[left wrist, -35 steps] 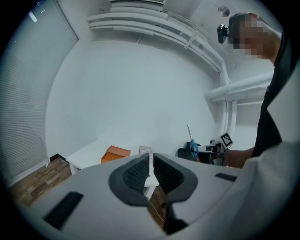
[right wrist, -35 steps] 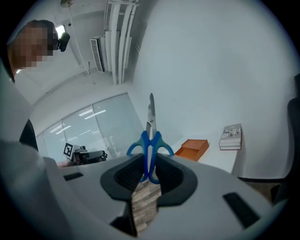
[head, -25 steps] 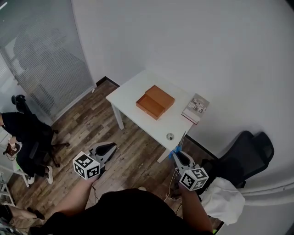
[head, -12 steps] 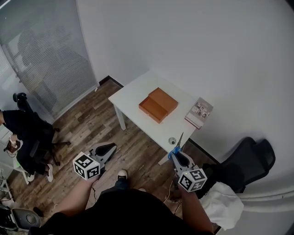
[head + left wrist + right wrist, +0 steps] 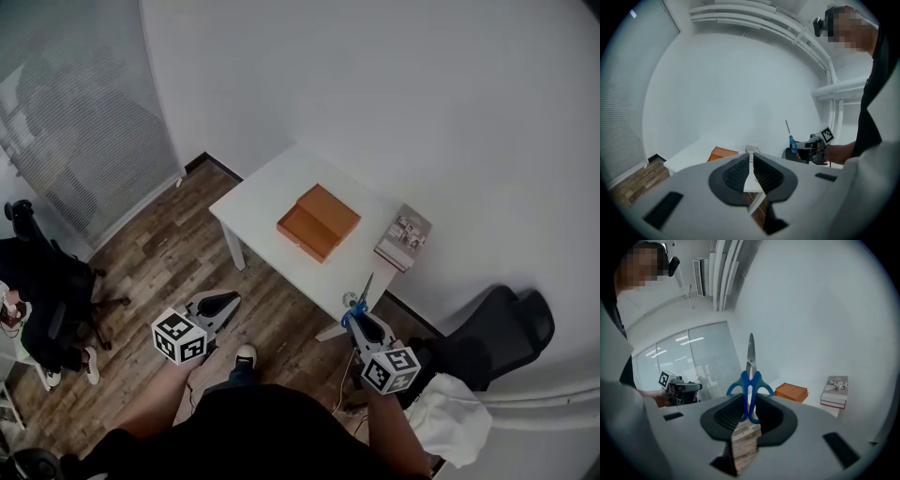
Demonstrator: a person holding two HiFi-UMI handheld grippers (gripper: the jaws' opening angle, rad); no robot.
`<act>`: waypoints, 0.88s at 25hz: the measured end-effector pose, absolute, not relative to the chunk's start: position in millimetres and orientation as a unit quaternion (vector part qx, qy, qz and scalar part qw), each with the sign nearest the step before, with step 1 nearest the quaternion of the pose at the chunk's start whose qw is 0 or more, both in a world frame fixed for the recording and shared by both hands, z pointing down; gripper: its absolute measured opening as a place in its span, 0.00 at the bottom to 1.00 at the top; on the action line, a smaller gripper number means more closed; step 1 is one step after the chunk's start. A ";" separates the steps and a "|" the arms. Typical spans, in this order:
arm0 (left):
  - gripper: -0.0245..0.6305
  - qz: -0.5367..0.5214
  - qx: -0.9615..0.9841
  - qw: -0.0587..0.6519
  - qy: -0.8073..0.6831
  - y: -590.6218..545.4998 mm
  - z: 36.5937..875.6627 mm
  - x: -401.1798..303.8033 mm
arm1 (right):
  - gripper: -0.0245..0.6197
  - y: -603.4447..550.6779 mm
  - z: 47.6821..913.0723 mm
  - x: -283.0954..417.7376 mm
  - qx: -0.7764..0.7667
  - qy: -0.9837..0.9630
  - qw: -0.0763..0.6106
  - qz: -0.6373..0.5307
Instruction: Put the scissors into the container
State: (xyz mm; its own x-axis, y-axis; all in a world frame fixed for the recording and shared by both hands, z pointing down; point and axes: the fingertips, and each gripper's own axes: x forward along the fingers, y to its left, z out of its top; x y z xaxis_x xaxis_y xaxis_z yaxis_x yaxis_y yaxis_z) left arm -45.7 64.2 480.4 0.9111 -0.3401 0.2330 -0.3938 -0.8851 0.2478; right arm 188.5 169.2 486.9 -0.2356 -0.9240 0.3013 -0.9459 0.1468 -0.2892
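Observation:
An open orange container (image 5: 319, 222) sits in the middle of the white table (image 5: 262, 197); it also shows in the left gripper view (image 5: 723, 152) and the right gripper view (image 5: 791, 391). My right gripper (image 5: 363, 322) is shut on the blue-handled scissors (image 5: 360, 302), blades pointing up toward the table's near edge. In the right gripper view the scissors (image 5: 750, 380) stand upright between the fingers of the gripper (image 5: 750, 401). My left gripper (image 5: 220, 304) hovers over the floor in front of the table, shut on nothing (image 5: 751, 157).
A stack of books (image 5: 403, 237) lies at the table's right end, and a small round object (image 5: 349, 298) near its front edge. A black office chair (image 5: 492, 333) with white cloth (image 5: 450, 417) stands at right. Another chair (image 5: 42, 291) stands at left by the blinds.
The right gripper has lifted slightly toward the table's near edge with the scissors. The view has shifted as the person steps closer. The left gripper has barely moved.

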 end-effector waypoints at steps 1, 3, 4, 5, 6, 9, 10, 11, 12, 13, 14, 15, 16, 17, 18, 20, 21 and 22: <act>0.09 0.091 0.967 0.146 -0.187 52.3 480.2 -45.6 | 0.16 159.8 486.7 187.3 0.620 -0.755 0.026 0.212; 0.09 0.090 0.969 0.145 -0.180 29.5 479.2 -45.7 | 0.16 141.1 486.3 184.1 0.624 -0.752 0.026 0.213; 0.09 0.089 0.970 0.145 -0.176 19.4 478.8 -45.9 | 0.16 132.6 486.4 182.4 0.626 -0.750 0.026 0.214; 0.09 0.090 0.970 0.145 -0.172 9.8 478.6 -46.4 | 0.16 124.6 486.6 180.5 0.628 -0.748 0.026 0.215; 0.09 0.091 0.971 0.145 -0.169 0.3 478.8 -47.1 | 0.16 116.8 487.2 178.2 0.630 -0.745 0.025 0.216; 0.09 0.093 0.972 0.144 -0.159 -27.4 479.5 -48.6 | 0.16 96.7 490.5 170.3 0.634 -0.741 0.026 0.221; 0.09 0.093 0.973 0.145 -0.155 -35.6 479.5 -48.4 | 0.16 91.5 491.7 168.3 0.636 -0.739 0.028 0.222; 0.09 0.092 0.973 0.146 -0.152 -43.1 479.5 -47.7 | 0.16 86.9 492.5 167.1 0.638 -0.737 0.031 0.222; 0.09 0.092 0.974 0.147 -0.148 -49.7 479.6 -46.8 | 0.16 82.8 492.7 166.7 0.641 -0.734 0.033 0.223; 0.09 0.093 0.974 0.148 -0.143 -55.3 480.0 -45.8 | 0.16 79.3 492.3 166.6 0.644 -0.731 0.034 0.223; 0.09 0.095 0.975 0.148 -0.138 -60.1 480.7 -45.1 | 0.16 76.6 491.3 166.5 0.649 -0.727 0.035 0.223; 0.09 0.097 0.975 0.148 -0.132 -64.3 481.4 -44.6 | 0.16 74.6 490.0 166.3 0.654 -0.723 0.035 0.223; 0.09 0.097 0.976 0.148 -0.126 -68.4 481.7 -44.4 | 0.16 73.1 488.5 165.9 0.659 -0.718 0.035 0.222; 0.09 0.096 0.977 0.148 -0.121 -72.7 481.5 -44.5 | 0.16 71.8 486.9 165.5 0.664 -0.714 0.035 0.222; 0.09 0.093 0.978 0.148 -0.116 -77.5 480.5 -44.9 | 0.16 70.4 485.4 165.1 0.668 -0.709 0.034 0.222; 0.09 0.086 0.979 0.147 -0.108 -88.4 477.6 -47.0 | 0.16 66.1 482.2 163.3 0.676 -0.703 0.033 0.220; 0.09 0.084 0.980 0.146 -0.106 -93.8 476.5 -48.9 | 0.16 63.5 480.4 161.7 0.679 -0.700 0.033 0.218; 0.09 0.081 0.981 0.146 -0.103 -98.8 475.7 -51.1 | 0.16 60.9 478.6 159.5 0.682 -0.698 0.033 0.216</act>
